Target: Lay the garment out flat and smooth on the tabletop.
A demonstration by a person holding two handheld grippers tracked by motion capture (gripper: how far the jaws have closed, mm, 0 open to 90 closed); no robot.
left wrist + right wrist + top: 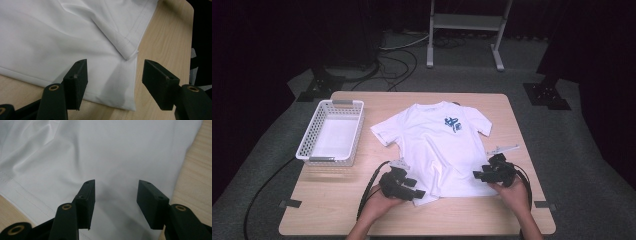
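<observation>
White cloth lies between the spread, empty jaws of both the left gripper (pixel 409 189) and the right gripper (pixel 482 175), each over a near hem corner of the t-shirt (pixel 437 145) spread flat on the wooden table (pixel 512 115). At the left corner the hem (pixel 125 43) is folded over, so closing there could pinch one layer or bunch it. Farther off the white basket (pixel 331 131) sits clear at the table's left, no obstacle.
</observation>
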